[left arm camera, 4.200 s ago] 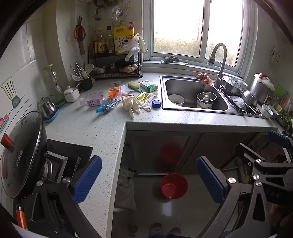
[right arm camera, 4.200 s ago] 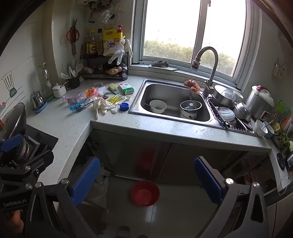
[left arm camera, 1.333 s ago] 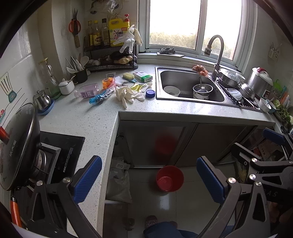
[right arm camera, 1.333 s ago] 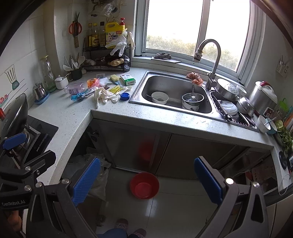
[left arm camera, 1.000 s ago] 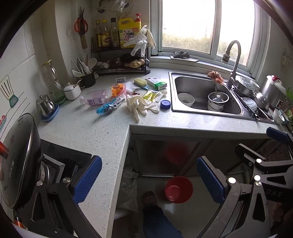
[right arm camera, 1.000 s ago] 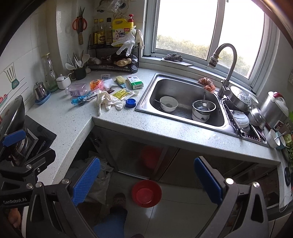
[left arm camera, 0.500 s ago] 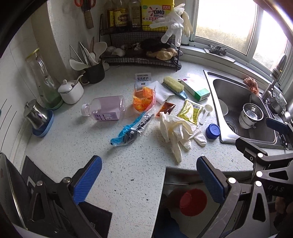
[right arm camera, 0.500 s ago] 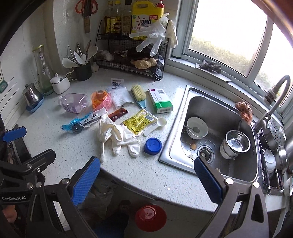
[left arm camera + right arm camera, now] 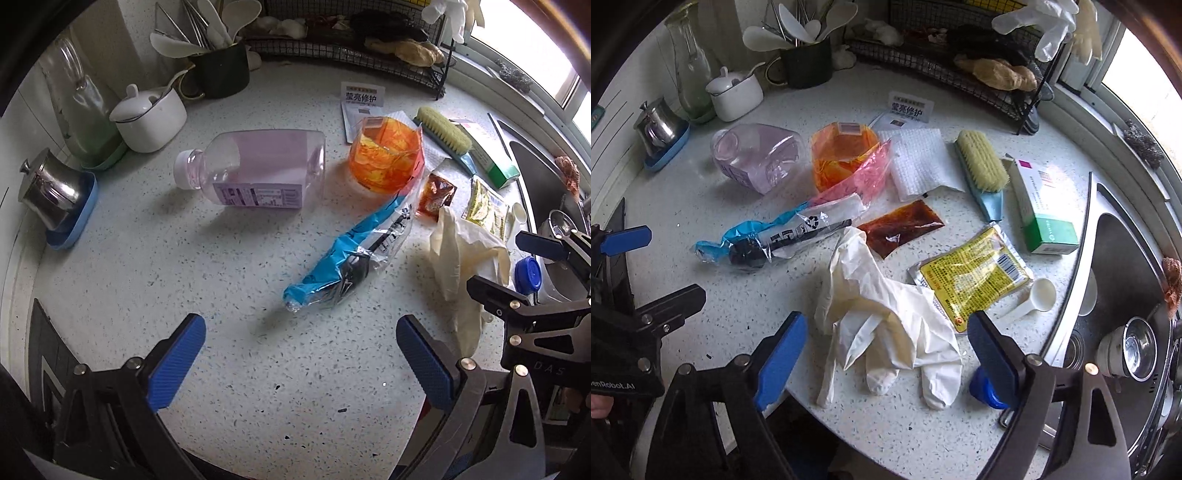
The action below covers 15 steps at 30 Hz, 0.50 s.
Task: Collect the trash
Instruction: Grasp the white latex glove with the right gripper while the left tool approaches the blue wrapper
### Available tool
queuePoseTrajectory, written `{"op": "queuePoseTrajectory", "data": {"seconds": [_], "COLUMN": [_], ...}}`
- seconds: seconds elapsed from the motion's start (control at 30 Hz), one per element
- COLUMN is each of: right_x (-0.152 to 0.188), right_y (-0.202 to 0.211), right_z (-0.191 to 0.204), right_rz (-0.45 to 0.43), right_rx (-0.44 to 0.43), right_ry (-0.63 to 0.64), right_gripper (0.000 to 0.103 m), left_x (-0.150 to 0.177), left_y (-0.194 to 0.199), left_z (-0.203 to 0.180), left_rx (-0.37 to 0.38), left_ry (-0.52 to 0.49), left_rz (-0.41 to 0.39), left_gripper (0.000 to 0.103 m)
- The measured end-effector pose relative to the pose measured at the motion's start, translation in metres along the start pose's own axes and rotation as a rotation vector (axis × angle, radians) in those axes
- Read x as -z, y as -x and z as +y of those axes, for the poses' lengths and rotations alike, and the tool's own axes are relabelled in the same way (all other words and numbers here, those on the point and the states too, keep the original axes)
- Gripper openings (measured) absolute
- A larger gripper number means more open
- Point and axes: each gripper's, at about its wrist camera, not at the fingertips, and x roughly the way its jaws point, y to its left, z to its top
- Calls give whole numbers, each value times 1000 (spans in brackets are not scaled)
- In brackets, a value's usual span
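Trash lies scattered on the speckled counter (image 9: pixel 147 266). A blue and clear wrapper (image 9: pixel 351 254) (image 9: pixel 768 236) lies just ahead of my open, empty left gripper (image 9: pixel 299 360). A pink plastic bottle (image 9: pixel 255 170) lies on its side beyond it, next to an orange bag (image 9: pixel 386 153) (image 9: pixel 842 158). Crumpled white gloves (image 9: pixel 882 317) (image 9: pixel 461 258) lie between the fingers of my open, empty right gripper (image 9: pixel 886 350). A yellow packet (image 9: pixel 971 277), a brown sauce sachet (image 9: pixel 899 225) and a blue cap (image 9: pixel 984 387) lie close by.
A scrub brush (image 9: pixel 982 166), a green and white box (image 9: pixel 1041 206), a white scoop (image 9: pixel 1034 295) and white paper (image 9: pixel 919 162) lie toward the sink (image 9: pixel 1115 280). A white sugar pot (image 9: pixel 147 118), a utensil cup (image 9: pixel 218 70), a steel pot (image 9: pixel 51 192) and a wire rack (image 9: pixel 960 74) stand at the back.
Both grippers have moved forward and down over the counter, from standing back in the kitchen to close above the trash. Both stay open.
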Motion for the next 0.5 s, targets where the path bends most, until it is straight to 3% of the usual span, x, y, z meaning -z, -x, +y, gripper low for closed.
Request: {"op": "queuePoseTrajectory", "data": {"seconds": [0.13,0.2,0.33,0.4,0.5], "right_x": [0,1,4,7,11], "right_y": [-20,-25,-18,-12,-1], "right_z": [5,5,2,0,-7], "right_rz": [66,84,61,52,42], "right_rx": [-19,-16,-49,-59,-73], "right_ry": [21,22,5,1,-30], "right_gripper": [67,51,36,18,7], "left_x": [1,2,4,3,-4], "left_y": [-13,-16,-14,-12,-8], "left_z": [4,3,-1,-4,-9], "left_rx": [-19,-31,-10,-6,0], "left_ry": [-7,-20,-40,-53,-77], "left_rz": [26,36,40,38,30], "left_gripper": [103,103,103,103,103]}}
